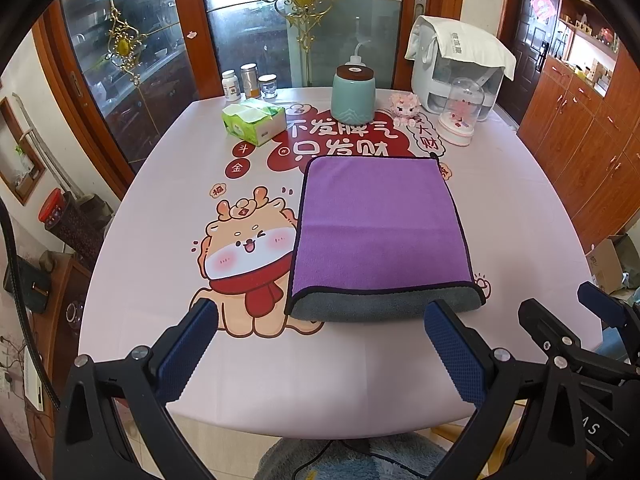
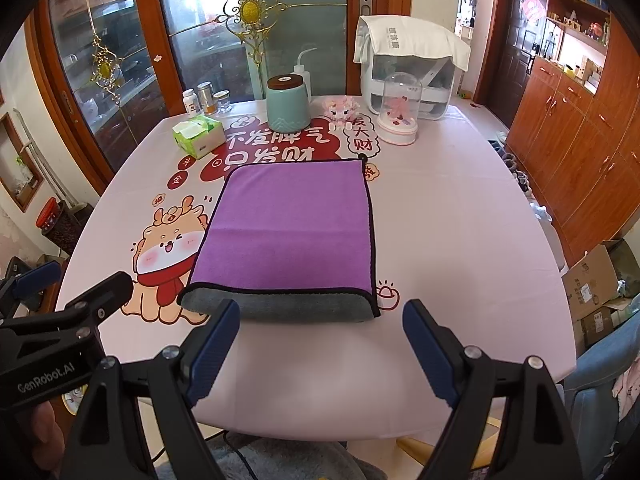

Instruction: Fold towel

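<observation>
Towel lies folded; tissue box holds tissues.

Tissue box, teal jar, three small bottles on table

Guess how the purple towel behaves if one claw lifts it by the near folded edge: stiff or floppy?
Likely floppy: the purple towel lies flat, its near fold rounded and soft. It looks plush and thick, so probably grippy, not slippery. Lifted at one point, the two layers would probably sag and separate. Both the left claw and the right claw are open, not touching it.
</observation>
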`<state>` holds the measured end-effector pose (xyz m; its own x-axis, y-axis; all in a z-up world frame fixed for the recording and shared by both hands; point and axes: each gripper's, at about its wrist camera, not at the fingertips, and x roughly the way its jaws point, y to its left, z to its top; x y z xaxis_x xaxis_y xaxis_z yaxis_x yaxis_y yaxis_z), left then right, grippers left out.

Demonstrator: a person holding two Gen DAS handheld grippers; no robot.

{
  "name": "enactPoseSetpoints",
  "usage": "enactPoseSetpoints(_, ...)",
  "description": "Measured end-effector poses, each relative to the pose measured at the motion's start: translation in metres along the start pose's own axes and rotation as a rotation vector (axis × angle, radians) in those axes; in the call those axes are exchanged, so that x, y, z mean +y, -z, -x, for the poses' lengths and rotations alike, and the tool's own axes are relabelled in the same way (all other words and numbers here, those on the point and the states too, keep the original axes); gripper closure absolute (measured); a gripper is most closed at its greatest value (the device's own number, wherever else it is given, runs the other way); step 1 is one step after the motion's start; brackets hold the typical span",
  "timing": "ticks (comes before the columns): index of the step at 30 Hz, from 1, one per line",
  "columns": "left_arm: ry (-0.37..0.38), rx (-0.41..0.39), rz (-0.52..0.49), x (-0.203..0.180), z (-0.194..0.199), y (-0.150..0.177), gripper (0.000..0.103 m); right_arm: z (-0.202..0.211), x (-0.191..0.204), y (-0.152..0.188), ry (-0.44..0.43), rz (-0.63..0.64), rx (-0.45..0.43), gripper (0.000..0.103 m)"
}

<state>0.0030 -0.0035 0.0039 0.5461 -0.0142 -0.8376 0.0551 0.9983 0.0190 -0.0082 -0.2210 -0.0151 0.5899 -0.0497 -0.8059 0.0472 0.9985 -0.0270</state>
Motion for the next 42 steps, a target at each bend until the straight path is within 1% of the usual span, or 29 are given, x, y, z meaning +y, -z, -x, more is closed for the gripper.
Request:
enactPoseSetpoints(9,0.004,0.017,-0.003,-0.001,-0.007,-0.001,0.001,-0.004,0.0,0.0,0.0,-0.005,0.013,0.019)
enactPoseSetpoints(27,0.013,0.022,-0.003,-0.001,-0.008,-0.005,0.001,-0.009,-0.001,-0.004,0.003,-0.009,0.025,0.019)
enactPoseSetpoints(33,0.029,0.026,0.011,0.002,-0.012,-0.009,0.001,-0.014,-0.005,-0.006,-0.017,-0.014,0.032,0.019)
enactPoseSetpoints(38,0.023,0.028,0.005,0.004,-0.014,-0.012,0.001,-0.018,-0.004,-0.008,-0.013,-0.014,0.038,0.019)
enactPoseSetpoints(42,0.003,0.016,0.012,0.009,-0.019,-0.017,0.001,-0.023,-0.006,-0.009,-0.003,-0.023,0.039,0.019)
